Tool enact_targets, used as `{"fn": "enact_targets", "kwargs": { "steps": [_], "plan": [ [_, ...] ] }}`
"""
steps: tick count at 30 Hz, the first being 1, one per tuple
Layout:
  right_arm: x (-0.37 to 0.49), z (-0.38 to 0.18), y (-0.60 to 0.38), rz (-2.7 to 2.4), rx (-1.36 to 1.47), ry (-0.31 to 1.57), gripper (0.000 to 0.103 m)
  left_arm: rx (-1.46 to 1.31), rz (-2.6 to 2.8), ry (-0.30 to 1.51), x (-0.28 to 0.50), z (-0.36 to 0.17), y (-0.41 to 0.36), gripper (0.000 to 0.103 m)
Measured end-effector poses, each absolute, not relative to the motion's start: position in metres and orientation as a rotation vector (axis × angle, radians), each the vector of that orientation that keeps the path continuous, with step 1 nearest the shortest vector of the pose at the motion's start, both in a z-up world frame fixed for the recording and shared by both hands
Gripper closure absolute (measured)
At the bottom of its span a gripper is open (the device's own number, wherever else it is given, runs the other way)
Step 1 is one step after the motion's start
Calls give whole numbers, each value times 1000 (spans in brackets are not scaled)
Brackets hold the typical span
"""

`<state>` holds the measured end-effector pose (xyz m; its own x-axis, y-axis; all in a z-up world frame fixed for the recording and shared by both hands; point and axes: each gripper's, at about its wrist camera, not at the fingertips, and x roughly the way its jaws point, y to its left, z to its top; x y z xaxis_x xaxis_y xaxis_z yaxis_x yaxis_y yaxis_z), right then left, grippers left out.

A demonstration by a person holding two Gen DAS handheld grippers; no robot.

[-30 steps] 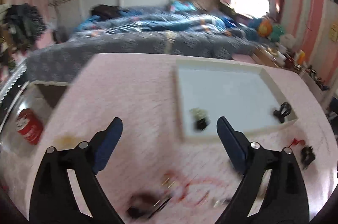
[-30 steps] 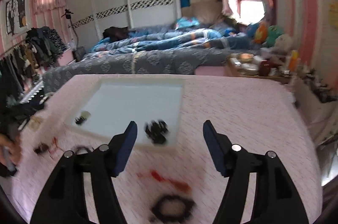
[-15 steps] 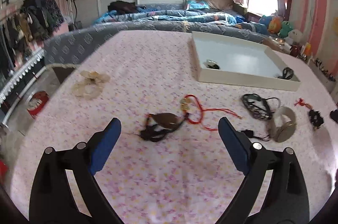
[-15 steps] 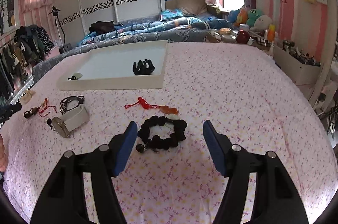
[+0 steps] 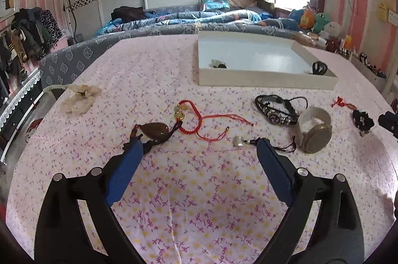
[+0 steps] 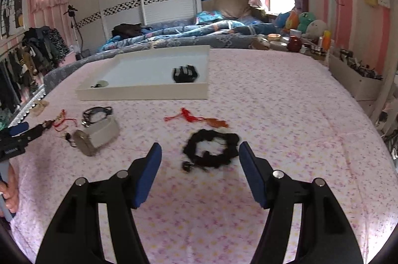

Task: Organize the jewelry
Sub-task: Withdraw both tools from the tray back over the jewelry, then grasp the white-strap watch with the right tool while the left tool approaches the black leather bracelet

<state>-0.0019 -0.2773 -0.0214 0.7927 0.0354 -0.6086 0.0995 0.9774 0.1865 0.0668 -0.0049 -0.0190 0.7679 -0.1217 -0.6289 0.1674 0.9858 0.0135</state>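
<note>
A white tray point(image 5: 263, 83) stands at the back of the pink flowered table and shows in the right wrist view point(image 6: 141, 92) too; it holds a small pale piece point(image 5: 218, 63) and a black piece point(image 6: 185, 74). My left gripper point(image 5: 199, 152) is open and empty, low over the cloth near a brown pendant point(image 5: 154, 131), a red cord bracelet point(image 5: 196, 119) and a silver charm point(image 5: 238, 140). My right gripper point(image 6: 199, 154) is open and empty, its fingers either side of a black bead bracelet point(image 6: 211, 148).
A black leather bracelet point(image 5: 276, 108), a wide white bangle point(image 5: 314, 129), a red tassel charm point(image 6: 196, 119) and a pale flower hairpiece point(image 5: 79, 99) lie on the cloth. A bed stands behind the table. A cluttered shelf is at the right.
Both grippers have drawn back from the tray and dropped toward the near part of the table. The right gripper now frames the black bead bracelet. Both stay open.
</note>
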Motion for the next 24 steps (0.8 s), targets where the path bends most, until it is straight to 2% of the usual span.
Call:
{"fn": "enact_targets", "kwargs": {
  "steps": [10,13,16,24],
  "plan": [
    [35,-8,-239,55,244,689,39,60,-133,663,89,-5,8,11],
    [53,-5,-222,95,247,718,46,56,-124,659,99,-2,14,11],
    [73,-10,-207,111,232,758,59,42,-123,661,102,-4,19,11],
    [104,-33,-181,152,235,888,62,37,-148,669,103,-11,19,11]
  ]
}}
